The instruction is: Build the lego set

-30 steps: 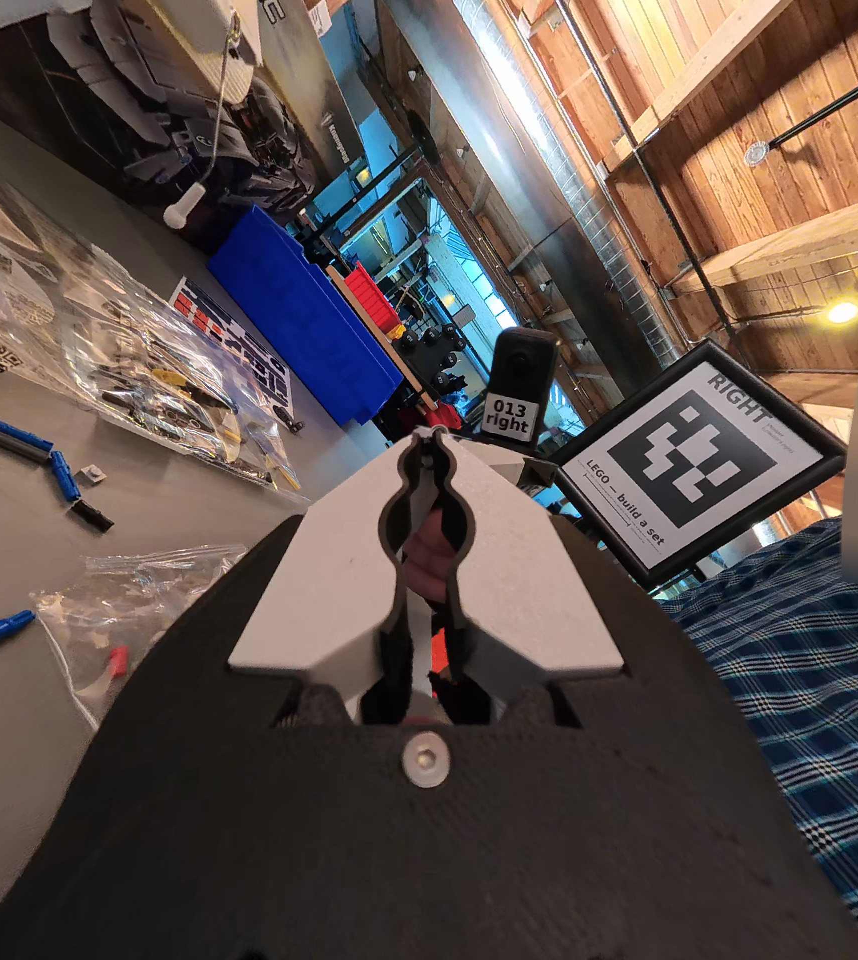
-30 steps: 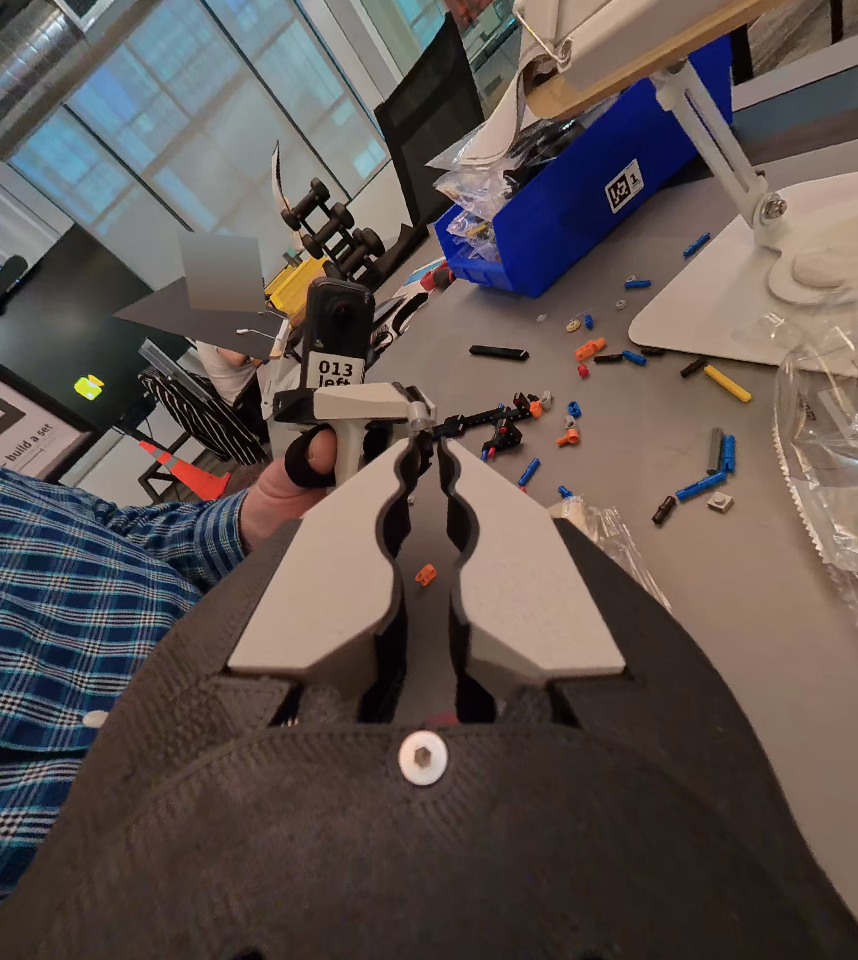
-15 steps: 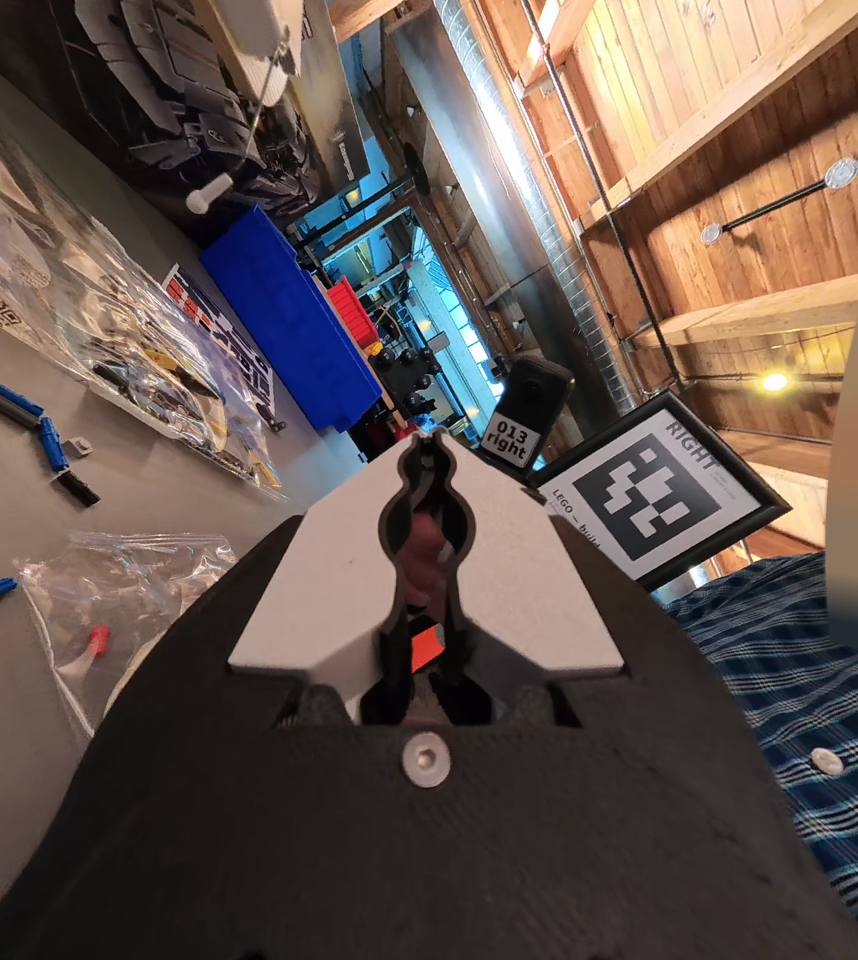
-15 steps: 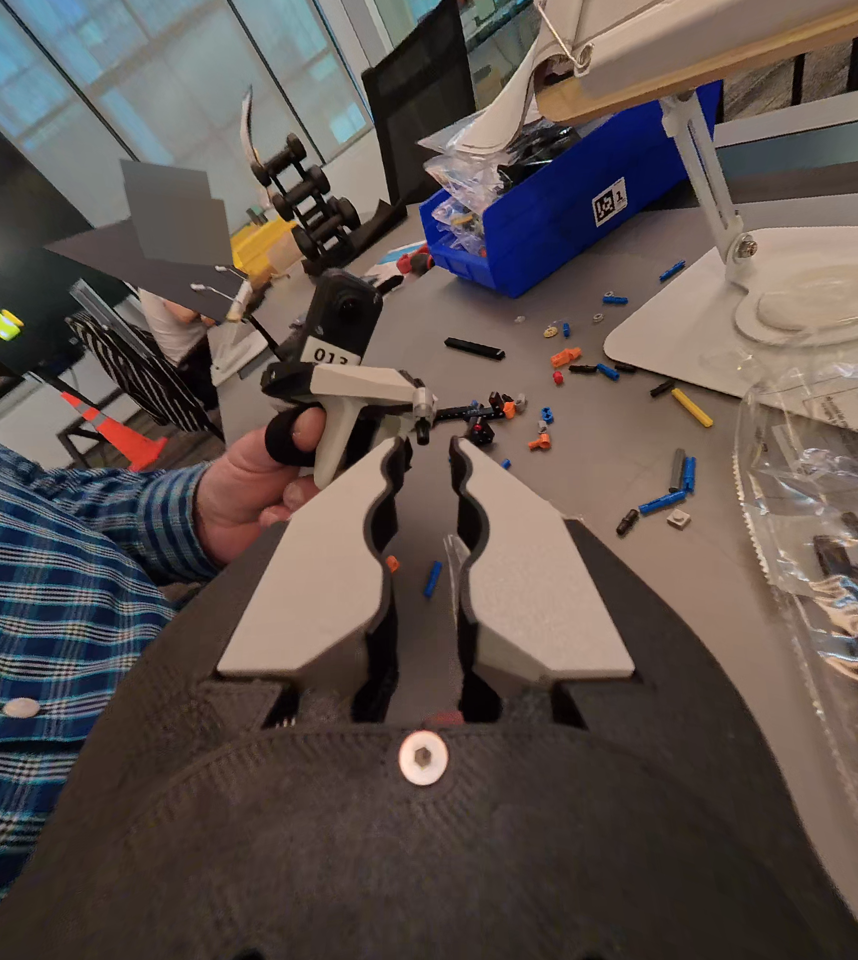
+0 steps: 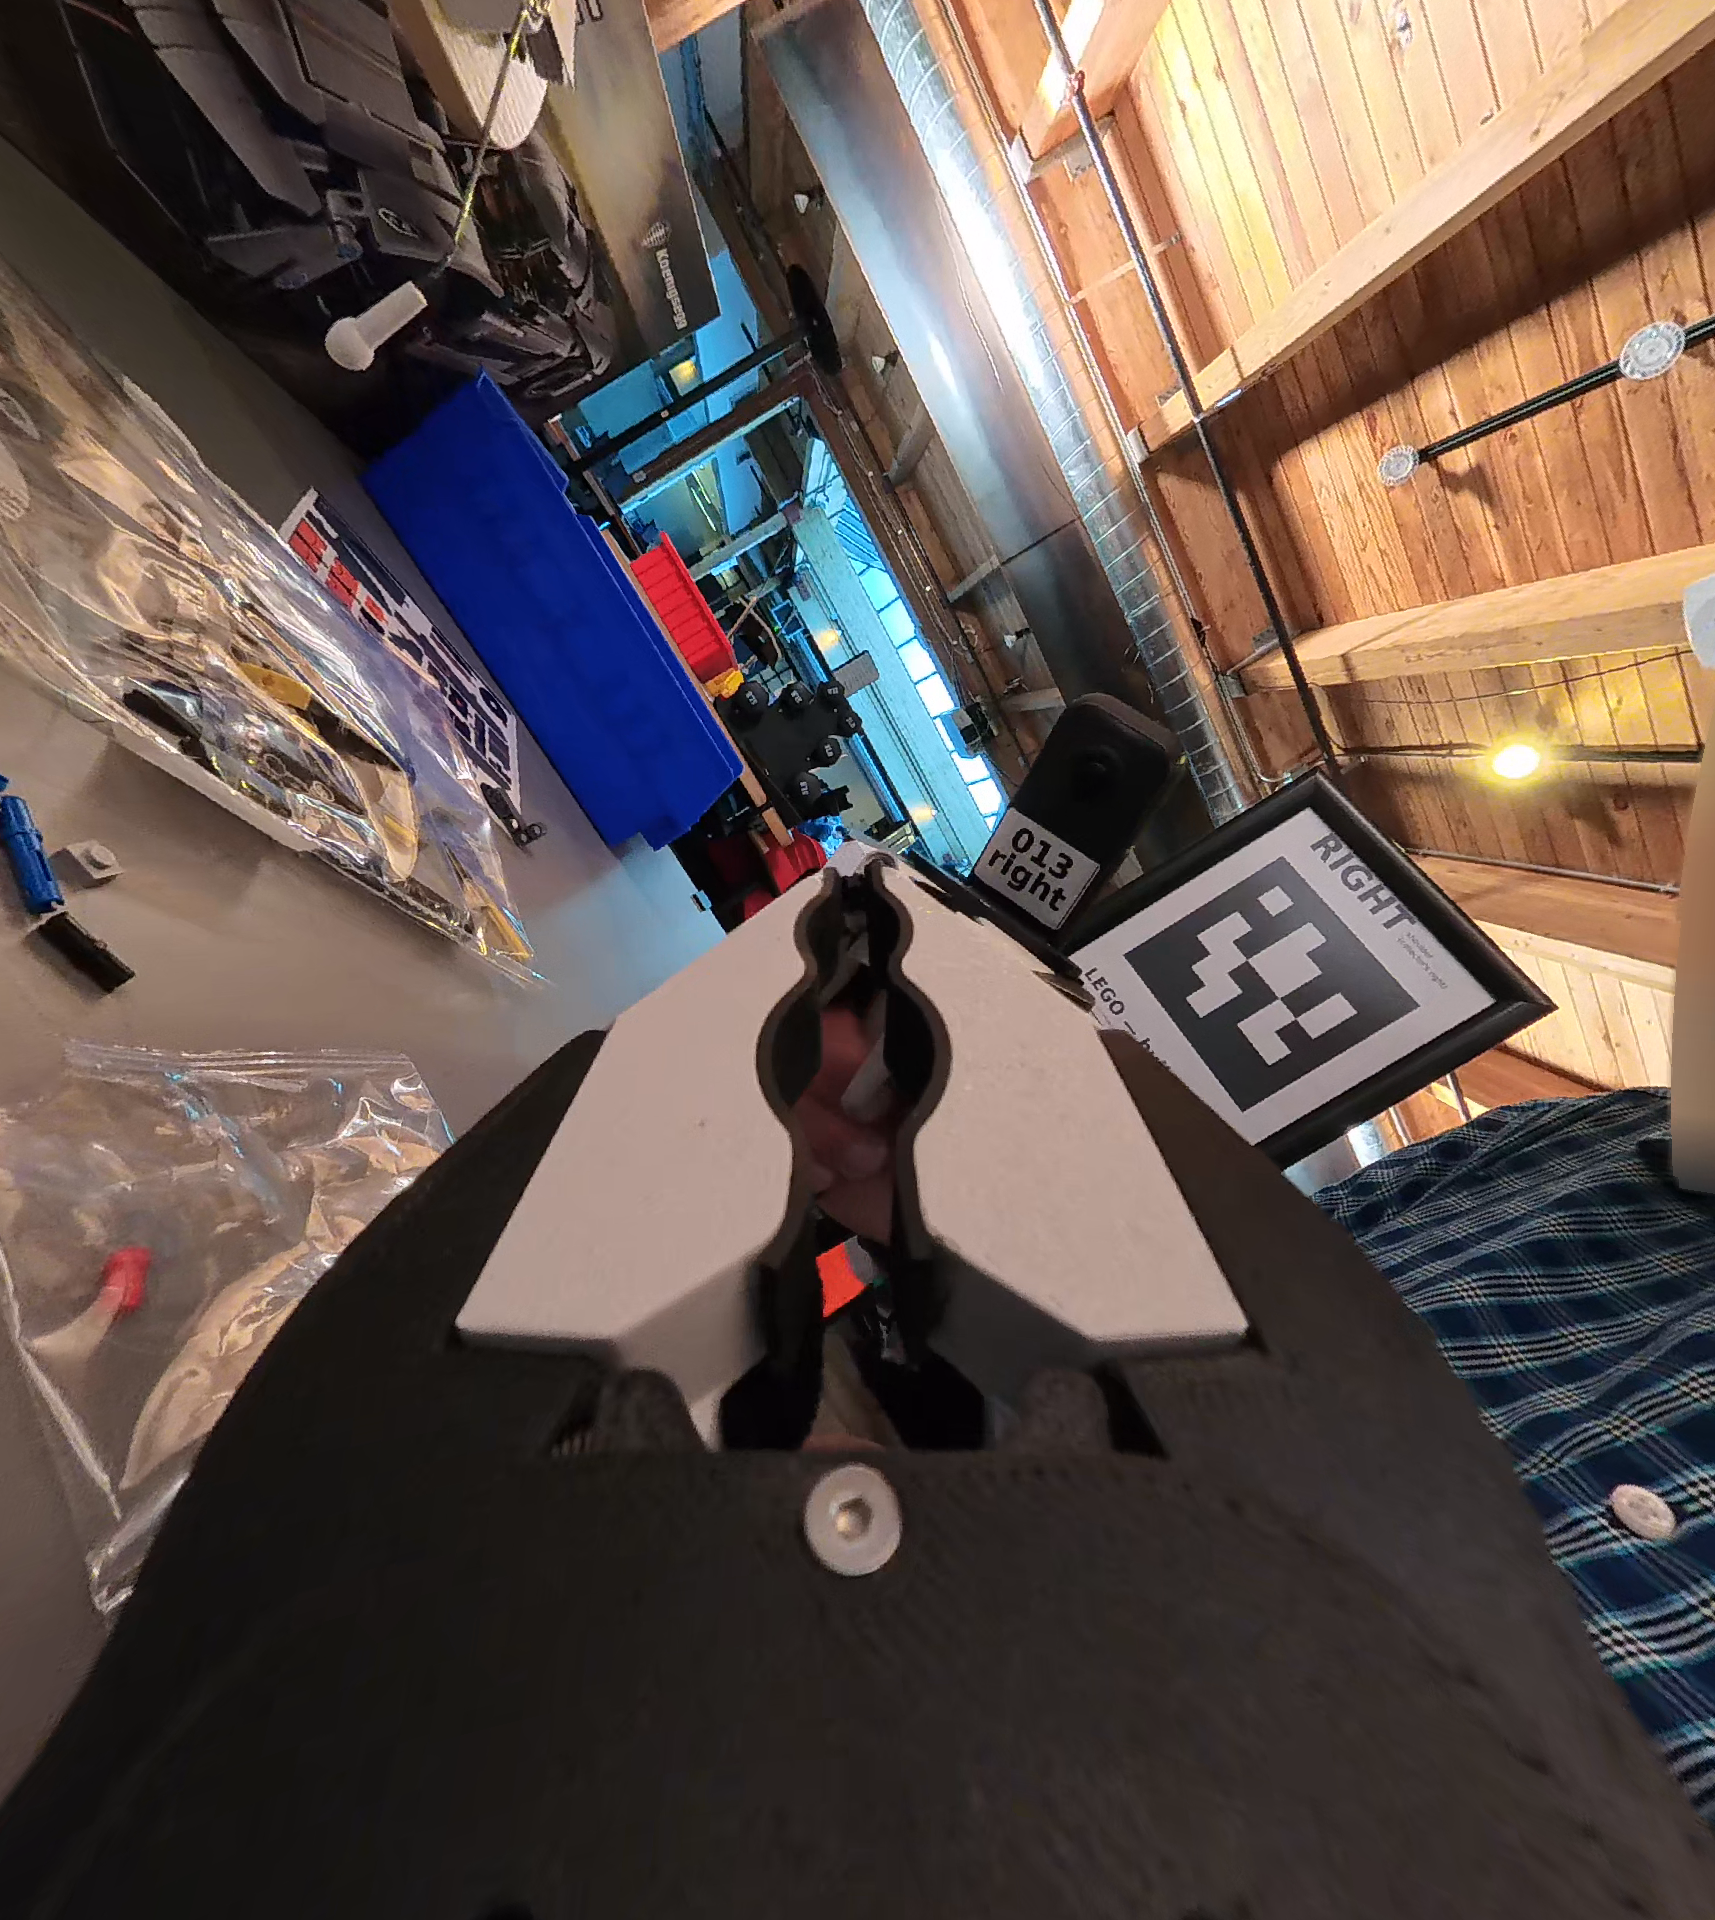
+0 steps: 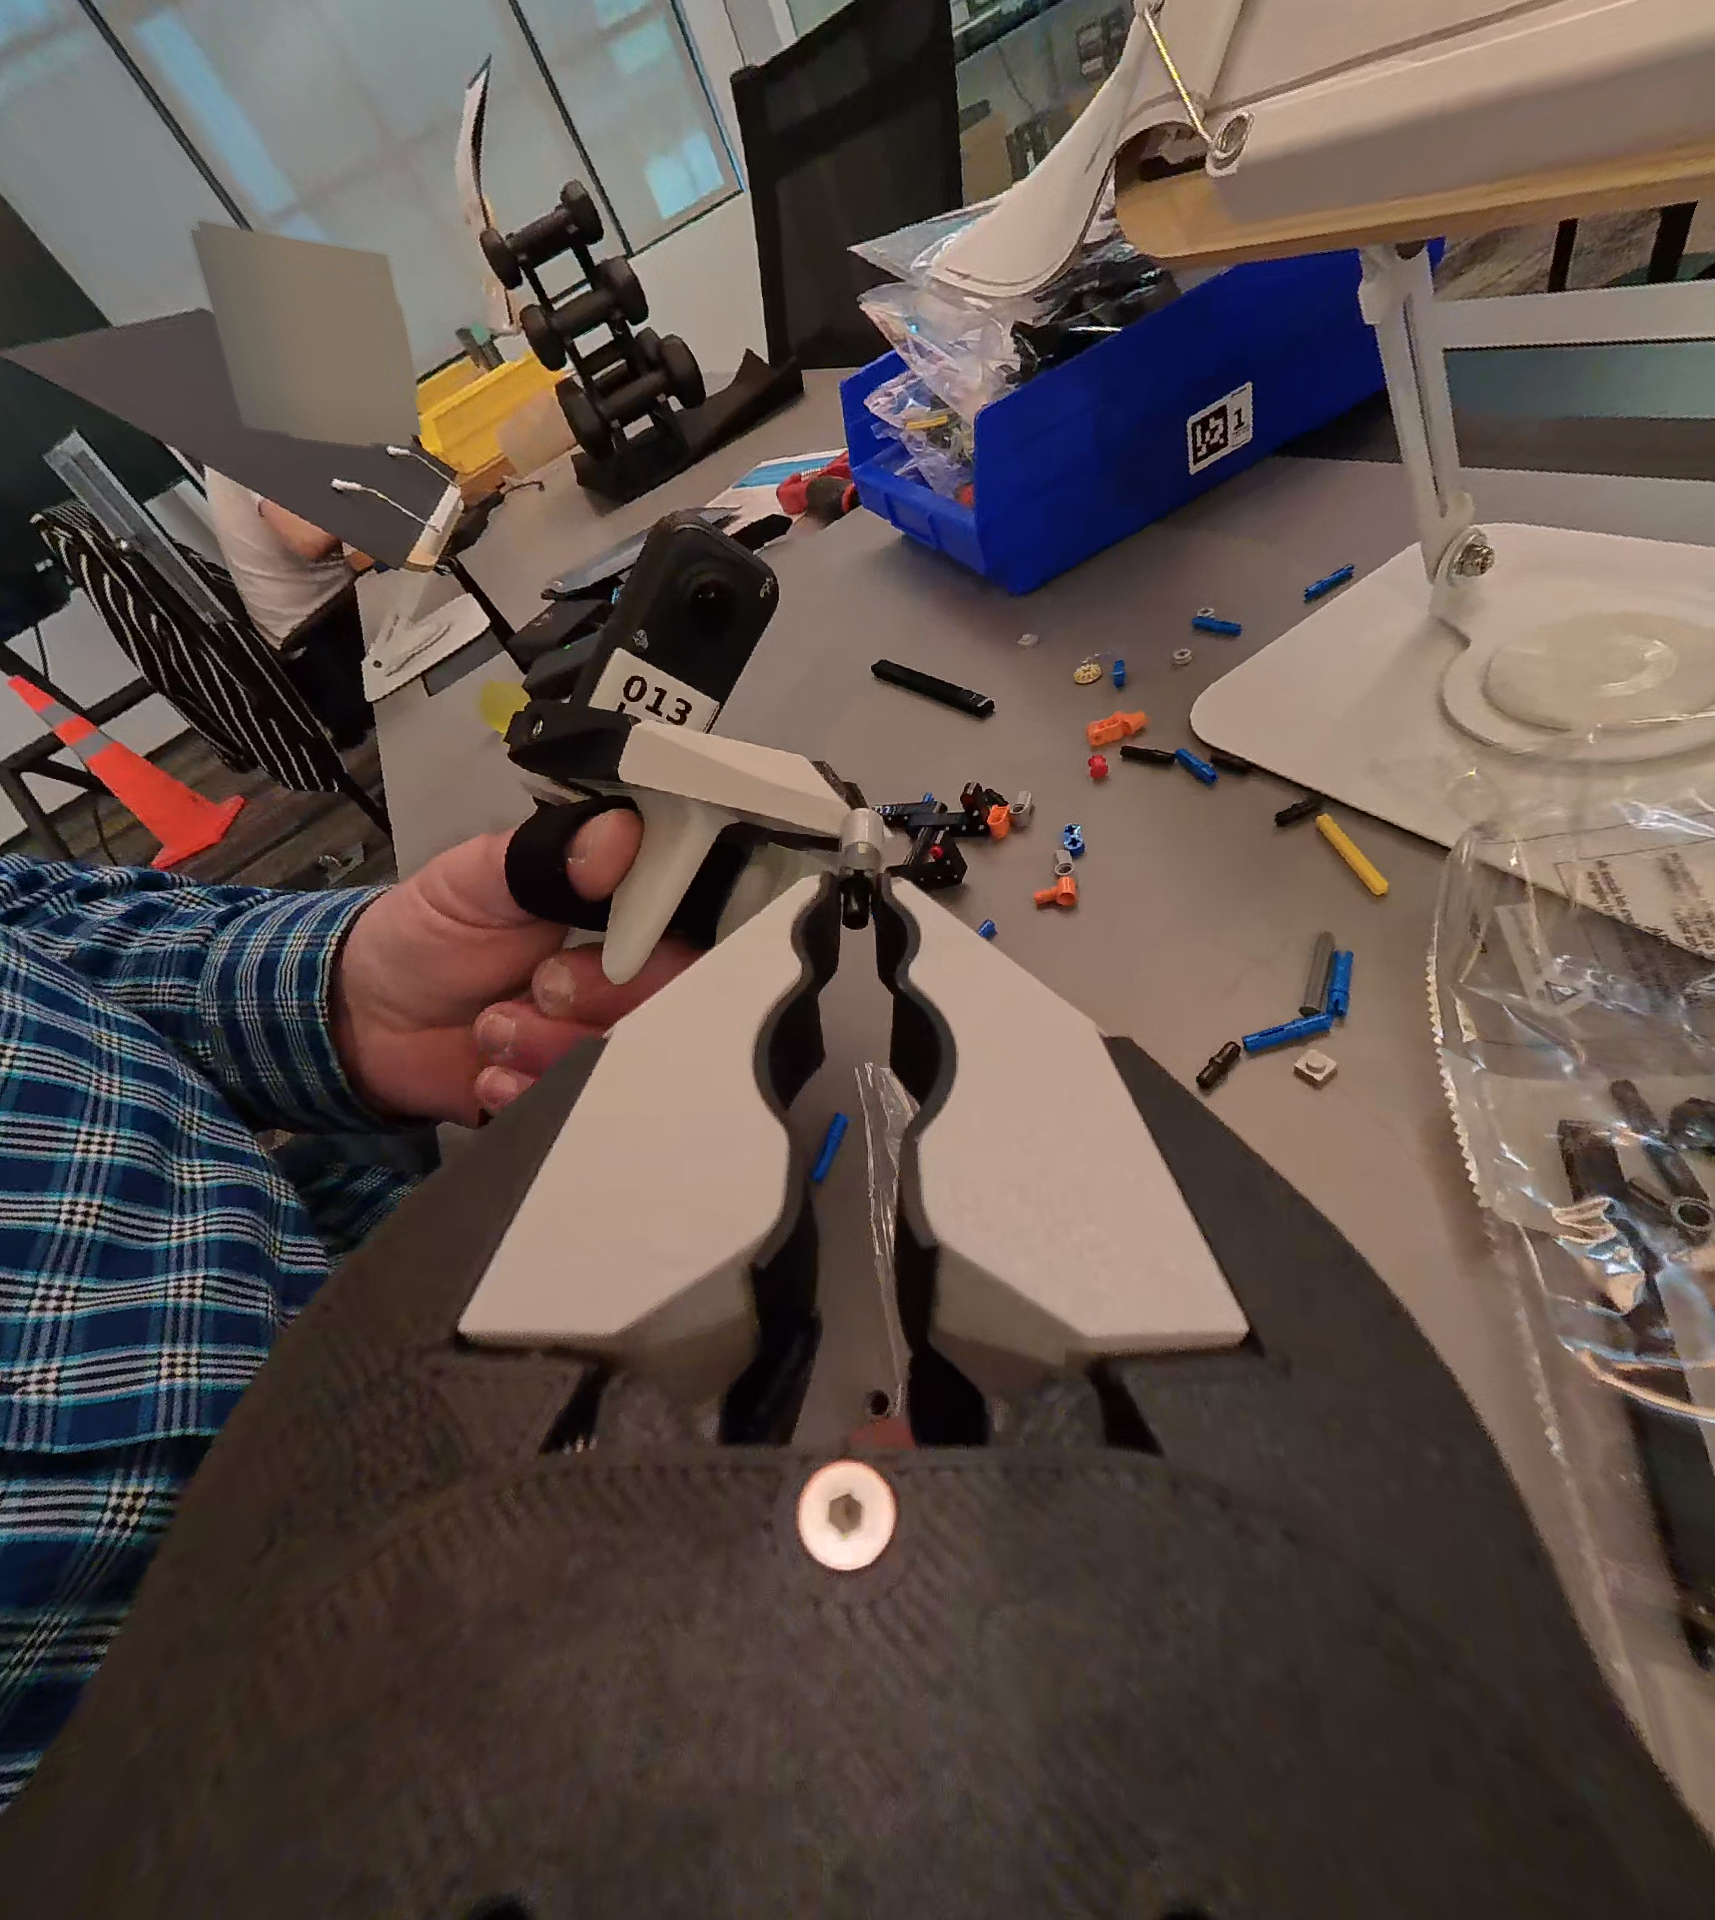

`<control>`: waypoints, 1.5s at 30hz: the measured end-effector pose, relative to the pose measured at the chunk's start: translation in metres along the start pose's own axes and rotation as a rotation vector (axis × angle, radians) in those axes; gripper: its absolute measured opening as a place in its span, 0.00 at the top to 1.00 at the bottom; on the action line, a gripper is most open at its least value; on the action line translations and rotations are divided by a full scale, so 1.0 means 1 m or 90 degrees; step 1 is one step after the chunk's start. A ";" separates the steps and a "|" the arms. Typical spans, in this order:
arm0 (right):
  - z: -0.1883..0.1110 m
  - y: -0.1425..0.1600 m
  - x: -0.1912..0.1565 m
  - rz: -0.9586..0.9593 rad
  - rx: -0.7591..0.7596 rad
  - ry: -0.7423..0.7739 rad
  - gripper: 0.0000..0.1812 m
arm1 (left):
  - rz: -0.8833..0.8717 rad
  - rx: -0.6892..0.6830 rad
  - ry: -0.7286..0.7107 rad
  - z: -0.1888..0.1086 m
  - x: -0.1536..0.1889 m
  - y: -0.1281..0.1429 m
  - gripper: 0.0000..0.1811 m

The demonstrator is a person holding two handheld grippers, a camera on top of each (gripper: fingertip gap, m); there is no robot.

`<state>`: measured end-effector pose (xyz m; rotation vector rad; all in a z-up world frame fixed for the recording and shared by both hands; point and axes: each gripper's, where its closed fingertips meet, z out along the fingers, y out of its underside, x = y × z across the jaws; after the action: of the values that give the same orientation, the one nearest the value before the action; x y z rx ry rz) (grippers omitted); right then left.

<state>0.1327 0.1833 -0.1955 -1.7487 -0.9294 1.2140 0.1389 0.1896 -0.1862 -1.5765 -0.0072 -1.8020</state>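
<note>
Jaws, left gripper (image 5: 858,883): closed, tips touching.
Jaws, right gripper (image 6: 858,902): nearly closed on small black piece (image 6: 851,906).
Bench (image 6: 1092,935): scattered loose pieces.

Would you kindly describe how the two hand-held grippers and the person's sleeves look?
Each hand-held gripper has two pale grey angular fingers with wavy dark inner edges on a black textured body with a silver hex screw: left, right. A black camera with a white sticker sits atop the left one. The sleeve is blue plaid.
</note>
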 end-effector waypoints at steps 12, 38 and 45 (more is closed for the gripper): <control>-0.013 -0.002 0.012 0.006 0.014 0.015 0.98 | 0.233 -0.056 -0.120 -0.007 -0.002 -0.007 0.83; -0.016 0.019 0.033 -0.015 -0.030 0.043 0.98 | 0.585 -0.328 -0.409 -0.065 -0.054 -0.028 0.75; -0.015 0.025 0.036 -0.023 -0.047 0.045 0.98 | 0.667 -0.485 -0.500 -0.087 -0.083 -0.025 0.83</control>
<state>0.1599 0.2018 -0.2283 -1.8140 -0.9706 1.0997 0.0497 0.2107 -0.2678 -2.0941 1.0222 -0.3012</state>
